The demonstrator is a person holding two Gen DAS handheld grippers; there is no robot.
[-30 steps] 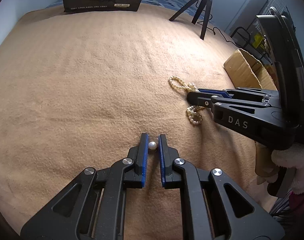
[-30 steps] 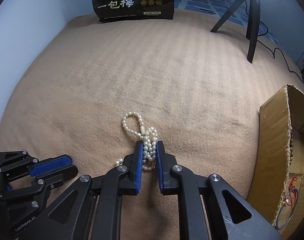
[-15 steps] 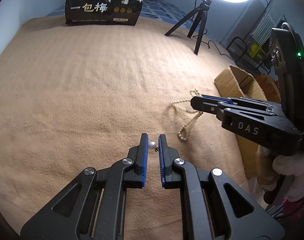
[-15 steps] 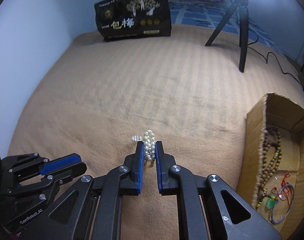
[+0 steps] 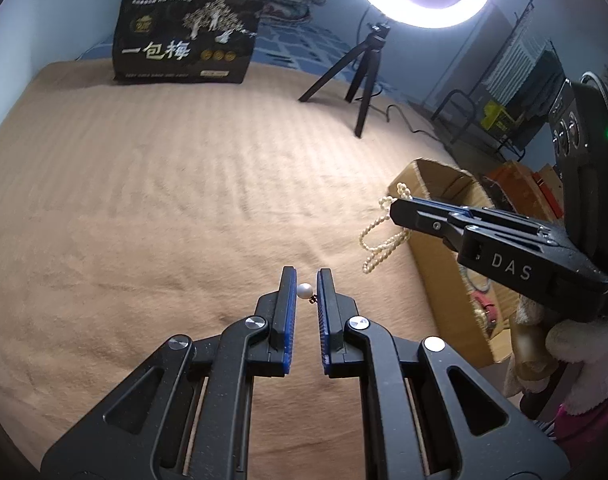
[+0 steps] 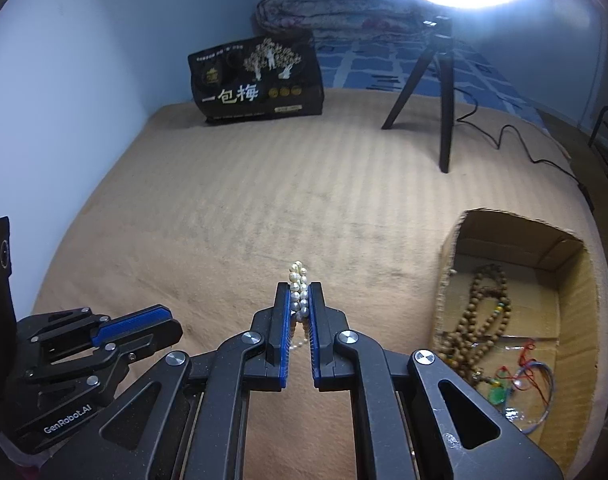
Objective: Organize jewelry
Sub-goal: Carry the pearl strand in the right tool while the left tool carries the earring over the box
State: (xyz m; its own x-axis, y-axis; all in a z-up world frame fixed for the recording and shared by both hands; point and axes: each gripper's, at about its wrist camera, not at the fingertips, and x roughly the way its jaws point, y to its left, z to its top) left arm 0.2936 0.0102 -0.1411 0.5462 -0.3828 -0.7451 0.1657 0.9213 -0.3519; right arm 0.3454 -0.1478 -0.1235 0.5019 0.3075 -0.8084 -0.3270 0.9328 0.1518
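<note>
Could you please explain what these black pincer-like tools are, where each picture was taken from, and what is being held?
There is no machine here: a person holds a black two-finger gripper with blue pads in each hand, and each gripper carries a wide-angle camera looking along its fingers.

The left camera's picture shows the left gripper shut on a single white pearl on a small metal fitting. The right gripper enters from the side, a cream pearl strand dangling from it, lifted clear of the tan ribbed blanket.

The right camera's picture shows that strand pinched between its pads. Beside it sits an open cardboard box containing brown wooden prayer beads and thin cord bracelets. At the back stand a black snack bag with Chinese lettering and a ring light on a tripod.
</note>
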